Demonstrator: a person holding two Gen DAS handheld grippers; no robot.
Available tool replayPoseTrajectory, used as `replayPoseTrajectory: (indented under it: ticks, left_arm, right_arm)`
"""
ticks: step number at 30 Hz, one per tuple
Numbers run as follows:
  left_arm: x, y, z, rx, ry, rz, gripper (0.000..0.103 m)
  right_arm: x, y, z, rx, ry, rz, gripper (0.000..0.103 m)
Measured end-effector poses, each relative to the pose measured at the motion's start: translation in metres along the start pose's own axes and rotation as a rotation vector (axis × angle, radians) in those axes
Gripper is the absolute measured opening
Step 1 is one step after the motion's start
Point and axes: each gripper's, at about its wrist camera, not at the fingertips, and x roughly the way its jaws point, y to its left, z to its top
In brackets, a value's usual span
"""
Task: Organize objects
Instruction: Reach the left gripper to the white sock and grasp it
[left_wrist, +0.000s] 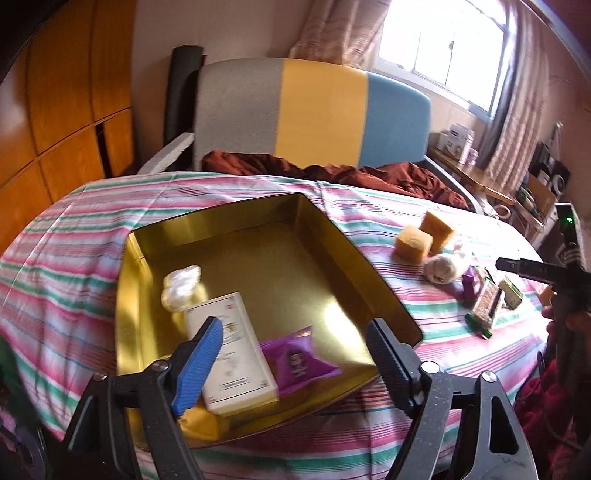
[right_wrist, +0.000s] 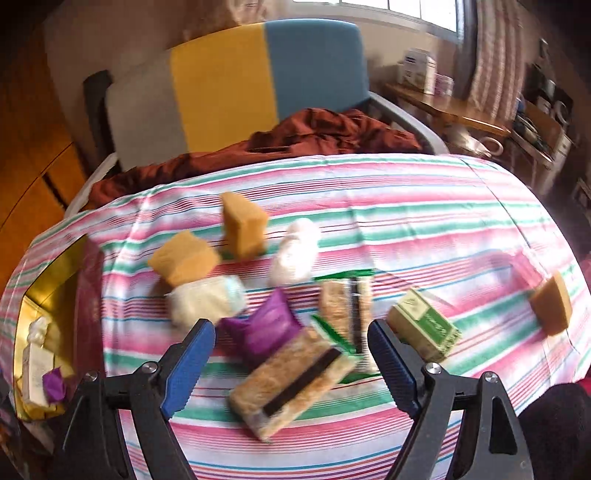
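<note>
The gold tray (left_wrist: 236, 236) sat left on the striped bed (left_wrist: 74, 229), holding a white box (left_wrist: 236, 354) and purple packet (left_wrist: 295, 362); sponges (right_wrist: 184, 262) and wrapped bars (right_wrist: 291, 384) lay right. Both the left tongs (left_wrist: 291, 354) and right tongs (right_wrist: 291, 354) gaped wide, empty.

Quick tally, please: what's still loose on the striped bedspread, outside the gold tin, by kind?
Orange sponges: 3
White wrapped bundles: 2
Purple packet: 1
Grain bars: 2
Green-and-cream box: 1
Total: 9
</note>
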Motion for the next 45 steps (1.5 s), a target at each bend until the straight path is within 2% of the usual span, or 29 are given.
replayPoseTrajectory:
  ticks: [4, 9, 14, 19, 23, 28, 33, 37, 42, 45]
  left_arm:
    - [0.011, -0.033, 0.011, 0.070, 0.021, -0.058, 0.087]
    - [0.031, -0.079, 0.026, 0.147, 0.059, -0.142, 0.094]
    - [0.057, -0.128, 0.038, 0.231, 0.109, -0.213, 0.101]
    - [0.088, -0.166, 0.050, 0.298, 0.121, -0.201, 0.103]
    - [0.116, -0.182, 0.059, 0.287, 0.173, -0.220, 0.103]
    - [0.151, -0.188, 0.065, 0.214, 0.258, -0.245, 0.103]
    - [0.175, -0.189, 0.074, 0.125, 0.294, -0.262, 0.101]
    - [0.190, -0.204, 0.078, 0.130, 0.308, -0.272, 0.097]
    - [0.220, -0.215, 0.080, 0.137, 0.355, -0.276, 0.081]
    - [0.229, -0.215, 0.072, 0.131, 0.394, -0.301, 0.077]
  right_arm:
    - [0.011, -0.048, 0.000, 0.230, 0.022, -0.009, 0.087]
    - [0.017, -0.073, -0.007, 0.366, 0.073, 0.019, 0.087]
    - [0.018, -0.080, -0.009, 0.412, 0.082, 0.063, 0.087]
    - [0.017, -0.076, -0.006, 0.396, 0.082, 0.081, 0.087]
    - [0.013, -0.075, -0.004, 0.391, 0.070, 0.080, 0.087]
    - [0.013, -0.075, -0.003, 0.390, 0.065, 0.093, 0.087]
    - [0.015, -0.076, -0.002, 0.398, 0.070, 0.109, 0.087]
    - [0.016, -0.077, -0.001, 0.402, 0.072, 0.116, 0.087]
    - [0.019, -0.077, 0.000, 0.409, 0.081, 0.122, 0.087]
    - [0.020, -0.078, 0.000, 0.407, 0.084, 0.119, 0.087]
